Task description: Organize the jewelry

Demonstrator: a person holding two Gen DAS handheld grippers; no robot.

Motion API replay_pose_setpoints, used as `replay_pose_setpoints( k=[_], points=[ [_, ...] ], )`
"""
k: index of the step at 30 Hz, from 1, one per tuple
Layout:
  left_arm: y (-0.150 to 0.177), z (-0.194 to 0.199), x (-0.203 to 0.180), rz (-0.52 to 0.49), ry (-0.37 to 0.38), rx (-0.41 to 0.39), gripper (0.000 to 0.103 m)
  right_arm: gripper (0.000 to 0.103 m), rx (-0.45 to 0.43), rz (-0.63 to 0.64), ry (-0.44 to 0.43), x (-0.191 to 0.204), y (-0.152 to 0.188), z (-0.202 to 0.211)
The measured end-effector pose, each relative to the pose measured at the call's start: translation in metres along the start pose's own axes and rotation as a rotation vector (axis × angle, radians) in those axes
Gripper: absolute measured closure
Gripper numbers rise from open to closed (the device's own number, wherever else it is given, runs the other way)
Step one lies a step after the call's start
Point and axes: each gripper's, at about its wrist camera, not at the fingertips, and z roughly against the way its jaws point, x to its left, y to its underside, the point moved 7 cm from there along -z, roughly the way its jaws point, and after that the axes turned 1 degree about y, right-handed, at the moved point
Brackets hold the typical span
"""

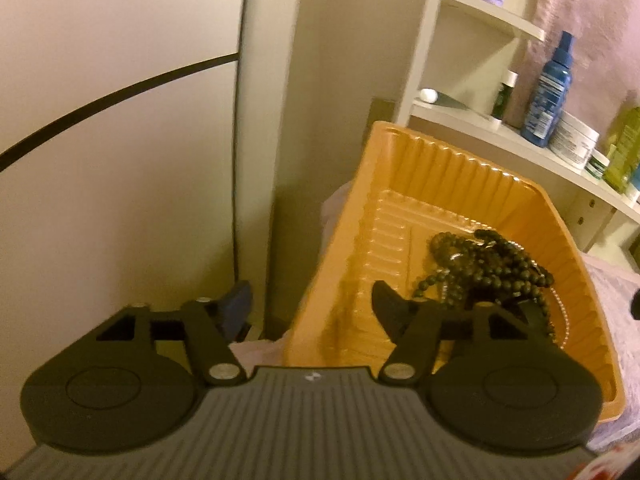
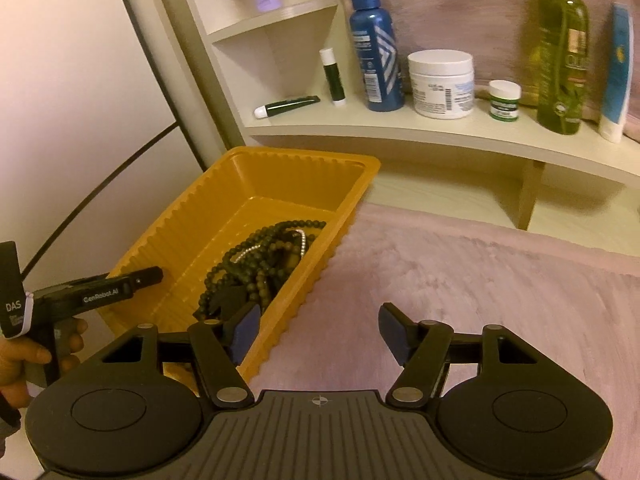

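An orange ribbed plastic tray [image 1: 440,176] [image 2: 256,184] sits on a pink fuzzy cloth [image 2: 480,300]. Inside it lies a tangle of dark bead necklaces [image 1: 480,264] [image 2: 260,264] with a thin silvery chain among them. My left gripper [image 1: 312,304] is open and straddles the tray's left wall, one finger outside and one inside, close to the beads. The pads do not press on anything. From the right wrist view the left gripper [image 2: 154,274] reaches over the tray's left rim, held by a hand [image 2: 40,352]. My right gripper [image 2: 320,320] is open and empty over the tray's near right edge and the cloth.
A pale shelf [image 2: 400,132] behind the tray carries a blue spray bottle [image 2: 376,48], a white jar [image 2: 440,84], a small green-labelled jar [image 2: 505,100], a green bottle [image 2: 560,56] and lip balm sticks. A white panel with a dark line [image 1: 120,120] stands close on the left.
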Motion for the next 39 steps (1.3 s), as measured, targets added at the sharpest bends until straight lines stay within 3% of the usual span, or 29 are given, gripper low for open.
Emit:
replay_pose_setpoints(
  k=[12,21,24,28,30,32,35,39],
  points=[
    [-0.013,0.059,0.013,-0.011,-0.035,-0.049,0.035,0.034,-0.100,-0.063,0.051,-0.007,0.022,0.051],
    [-0.013,0.115,-0.054,-0.163,-0.015,-0.091,0.013,0.033,-0.147,-0.064,0.168,-0.010,0.044,0.092],
    [-0.008,0.128,-0.086,-0.235,0.001,-0.117,0.012,0.033,-0.166,-0.068,0.211,-0.011,0.051,0.103],
    [0.001,0.135,-0.120,-0.221,0.100,-0.048,0.012,0.033,-0.170,-0.081,0.239,-0.012,0.057,0.117],
    [0.008,0.135,-0.135,-0.229,0.135,0.015,0.012,0.033,-0.156,-0.101,0.199,-0.013,0.059,0.122],
    [0.015,0.135,-0.148,-0.269,0.142,0.060,0.012,0.033,-0.140,-0.129,0.176,-0.015,0.062,0.125],
    [0.022,0.139,-0.164,-0.314,0.129,0.054,0.012,0.033,-0.101,-0.153,0.188,-0.019,0.067,0.126],
    [0.029,0.138,-0.178,-0.299,0.162,0.082,0.012,0.033,-0.069,-0.157,0.188,-0.022,0.077,0.128]
  ],
)
